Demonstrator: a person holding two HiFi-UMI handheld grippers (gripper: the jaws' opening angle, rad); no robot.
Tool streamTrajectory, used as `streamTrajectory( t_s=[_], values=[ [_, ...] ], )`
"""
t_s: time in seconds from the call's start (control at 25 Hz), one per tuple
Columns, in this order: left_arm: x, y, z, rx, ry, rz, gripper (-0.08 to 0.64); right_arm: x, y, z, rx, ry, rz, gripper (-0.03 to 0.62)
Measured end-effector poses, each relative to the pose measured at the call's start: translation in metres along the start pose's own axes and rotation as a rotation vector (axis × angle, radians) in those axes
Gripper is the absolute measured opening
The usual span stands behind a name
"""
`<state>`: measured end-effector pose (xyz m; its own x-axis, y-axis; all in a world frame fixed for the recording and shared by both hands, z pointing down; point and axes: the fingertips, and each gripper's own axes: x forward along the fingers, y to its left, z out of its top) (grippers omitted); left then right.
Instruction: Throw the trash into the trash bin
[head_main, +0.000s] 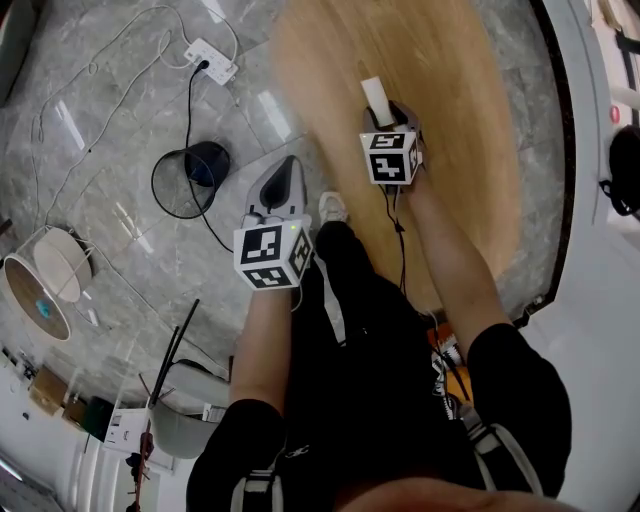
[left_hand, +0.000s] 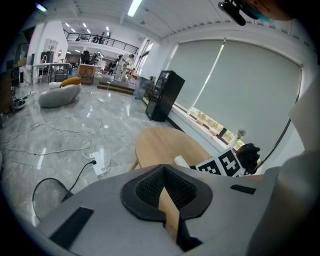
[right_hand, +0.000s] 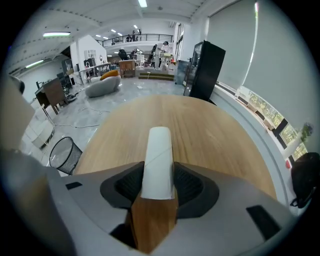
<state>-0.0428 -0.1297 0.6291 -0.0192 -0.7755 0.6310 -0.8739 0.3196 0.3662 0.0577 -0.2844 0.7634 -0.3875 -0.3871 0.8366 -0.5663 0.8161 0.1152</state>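
Between the spread jaws of the right gripper (right_hand: 159, 178) lies a white cardboard tube (right_hand: 159, 152) on the round wooden table (right_hand: 220, 135), not yet clenched. The left gripper (left_hand: 164, 189) is closed and empty. The grasp seems in hand: next squeeze, lift, and carry to the black wire-mesh trash bin (right_hand: 63, 154) on the floor.

The left gripper (head_main: 283, 170) and right gripper (head_main: 392, 112) are grey shells with black ribbed pads (left_hand: 150, 187). Behind each sits a white cube (head_main: 272, 255) with black square markers. A black cable (head_main: 398, 235) trails behind the right one. The person wears black short sleeves (head_main: 235, 450).
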Motion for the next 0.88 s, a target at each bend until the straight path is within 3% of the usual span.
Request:
streamTrajectory(
  t_s=[0.52, 0.88],
  values=[
    [-0.003, 0.003, 0.003, 0.003, -0.004, -0.005, 0.005, -0.091, 0.015, 0.049, 0.042, -0.274, -0.005, 0.181],
    [-0.004, 0.003, 0.003, 0.005, -0.011, -0.027, 0.005, -0.143, 0.030, 0.036, 0.102, -0.318, 0.004, 0.180]
  ],
)
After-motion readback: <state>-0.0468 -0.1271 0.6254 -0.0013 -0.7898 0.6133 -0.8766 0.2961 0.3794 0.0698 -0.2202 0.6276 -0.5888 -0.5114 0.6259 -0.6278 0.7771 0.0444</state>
